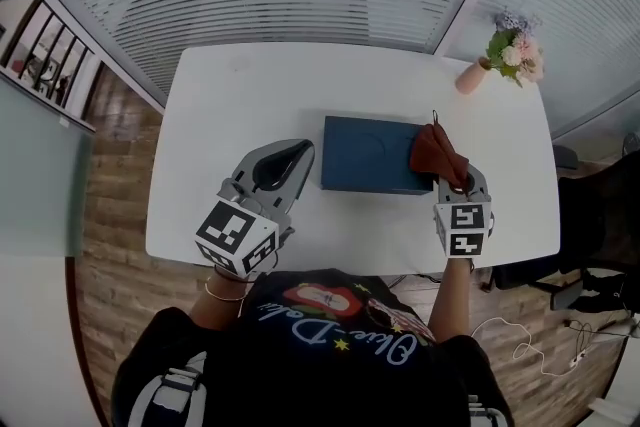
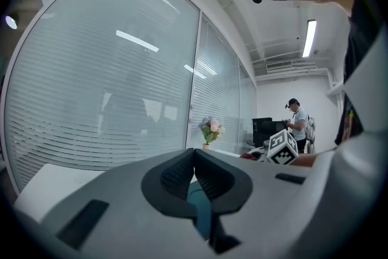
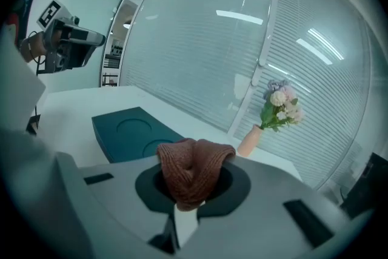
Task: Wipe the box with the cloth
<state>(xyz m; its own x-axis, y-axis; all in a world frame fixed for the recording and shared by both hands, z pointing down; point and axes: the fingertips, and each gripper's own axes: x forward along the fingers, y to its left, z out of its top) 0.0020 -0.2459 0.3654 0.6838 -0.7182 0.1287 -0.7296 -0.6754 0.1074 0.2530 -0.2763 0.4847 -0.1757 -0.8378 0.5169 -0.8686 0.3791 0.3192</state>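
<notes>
Head view: on the white counter (image 1: 200, 105) lies the dark teal box (image 1: 372, 155), with no label legible. The right hand-held gripper (image 1: 455, 183) is clamped on the rust-brown cloth (image 1: 437, 153) at the box's right end, and the cursive print on the person's shirt (image 1: 340, 335) is unreadable. Left gripper view: the left hand-held gripper (image 2: 194, 153) has its jaws pressed together with nothing between them. Right gripper view: the cloth bunches between the jaws, with the box's two round recesses and a pink vase (image 3: 248, 141) of flowers beyond.
</notes>
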